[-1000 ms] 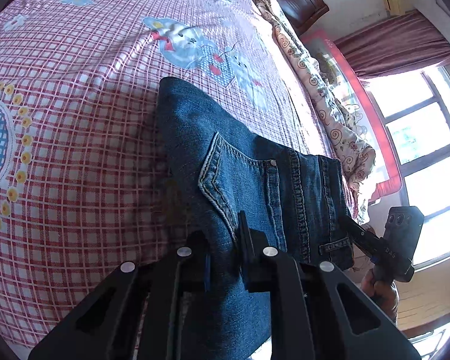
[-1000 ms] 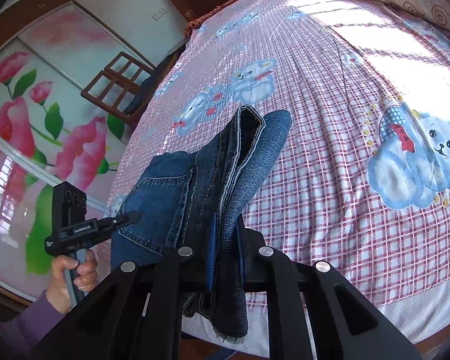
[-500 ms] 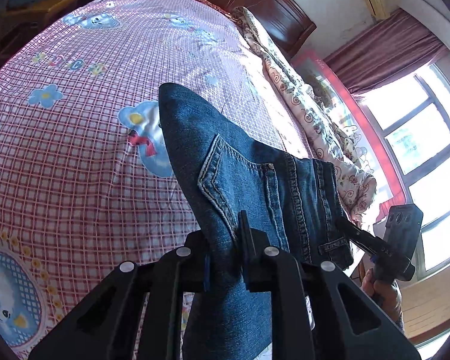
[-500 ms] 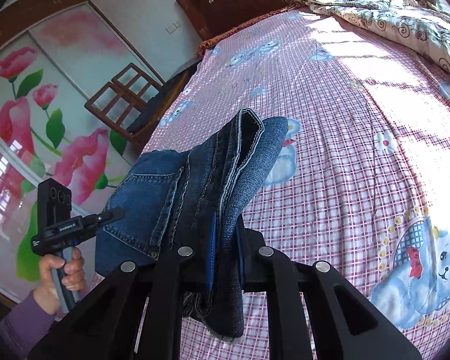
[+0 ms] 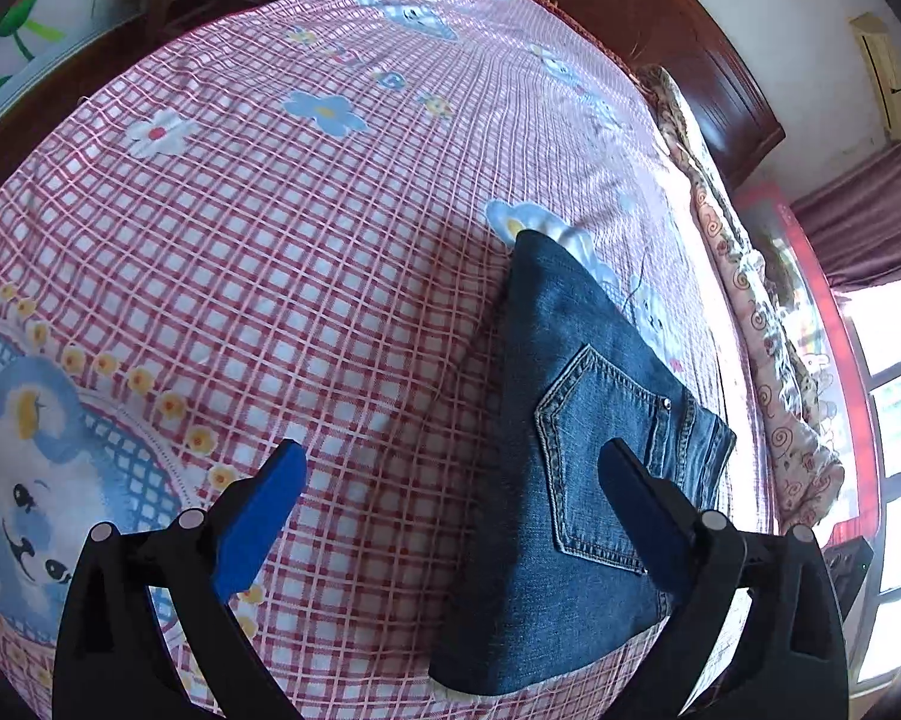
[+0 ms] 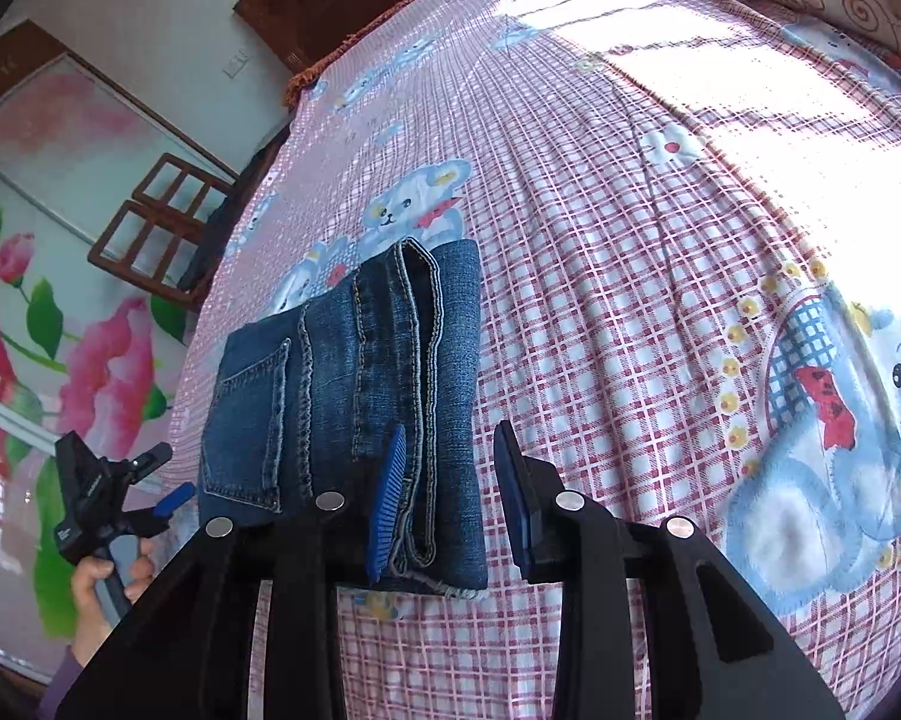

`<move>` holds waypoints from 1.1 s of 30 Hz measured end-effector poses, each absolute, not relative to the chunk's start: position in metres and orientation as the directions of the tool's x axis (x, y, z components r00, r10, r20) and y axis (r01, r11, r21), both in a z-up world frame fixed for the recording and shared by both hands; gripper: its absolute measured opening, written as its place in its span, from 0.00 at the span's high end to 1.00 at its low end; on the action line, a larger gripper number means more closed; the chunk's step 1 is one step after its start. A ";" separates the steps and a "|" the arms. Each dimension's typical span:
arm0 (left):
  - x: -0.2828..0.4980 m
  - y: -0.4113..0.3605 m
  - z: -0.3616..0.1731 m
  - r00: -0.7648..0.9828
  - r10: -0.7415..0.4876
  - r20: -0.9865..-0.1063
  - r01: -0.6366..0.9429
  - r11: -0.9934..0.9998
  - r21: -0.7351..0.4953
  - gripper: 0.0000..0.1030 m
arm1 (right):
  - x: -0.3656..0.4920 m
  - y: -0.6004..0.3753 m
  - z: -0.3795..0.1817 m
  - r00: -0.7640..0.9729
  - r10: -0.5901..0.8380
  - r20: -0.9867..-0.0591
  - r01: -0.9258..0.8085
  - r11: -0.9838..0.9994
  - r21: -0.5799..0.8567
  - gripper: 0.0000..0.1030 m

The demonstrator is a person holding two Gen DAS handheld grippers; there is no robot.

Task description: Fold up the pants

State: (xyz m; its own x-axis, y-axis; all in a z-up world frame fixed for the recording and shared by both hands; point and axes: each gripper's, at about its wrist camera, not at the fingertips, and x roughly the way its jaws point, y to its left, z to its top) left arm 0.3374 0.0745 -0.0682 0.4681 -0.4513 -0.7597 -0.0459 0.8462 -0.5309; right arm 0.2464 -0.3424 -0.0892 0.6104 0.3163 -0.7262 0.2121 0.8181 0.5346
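Observation:
The folded blue jeans (image 5: 576,456) lie flat on the pink checked bed sheet (image 5: 330,276) near its front edge, back pocket up. My left gripper (image 5: 456,480) is opening wide above the sheet. Its right finger (image 5: 642,510) hangs over the jeans' pocket, and nothing is gripped. In the right wrist view the jeans (image 6: 354,384) show their stacked seams. My right gripper (image 6: 447,486) is opening too. The jeans' near right edge sits between its blue pads (image 6: 387,498), which stand off the denim. The left gripper (image 6: 150,492) appears at the far left, held by a hand (image 6: 102,582).
A dark wooden headboard (image 5: 660,42) closes the bed's far end. A rolled floral quilt (image 5: 768,348) runs along the window side. A wooden chair (image 6: 162,228) and a flower-painted wardrobe (image 6: 60,312) stand beyond the other side. The sheet spreads wide around the jeans.
Both grippers were shut on the lifted jeans; now both have let go and the jeans lie flat on the bed. The left gripper's jaws spread wide and swung left.

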 end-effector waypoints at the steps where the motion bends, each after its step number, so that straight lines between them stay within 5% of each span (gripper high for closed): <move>1: 0.328 0.075 -0.060 0.495 -0.432 -0.754 -0.042 0.855 -0.518 0.04 | 0.238 -0.335 -0.081 0.620 0.325 -0.714 0.188 0.822 0.537 0.65; 4: 0.292 0.064 -0.036 0.551 -0.338 -0.763 0.001 0.914 -0.405 0.02 | 0.212 -0.306 -0.063 0.644 0.311 -0.699 0.146 0.847 0.511 0.49; 9: 0.225 0.045 -0.019 0.591 -0.238 -0.771 0.076 0.968 -0.240 0.02 | 0.185 -0.261 -0.057 0.627 0.296 -0.721 0.116 0.879 0.462 0.49; 12: 0.193 0.034 -0.010 0.631 -0.206 -0.748 0.094 0.977 -0.189 0.02 | 0.169 -0.249 -0.060 0.622 0.263 -0.738 0.133 0.893 0.430 0.33; 33: 0.111 0.029 0.040 0.873 0.003 -0.488 -0.022 0.999 -0.032 0.02 | 0.105 -0.204 -0.013 0.826 -0.018 -0.563 0.115 0.984 0.138 0.24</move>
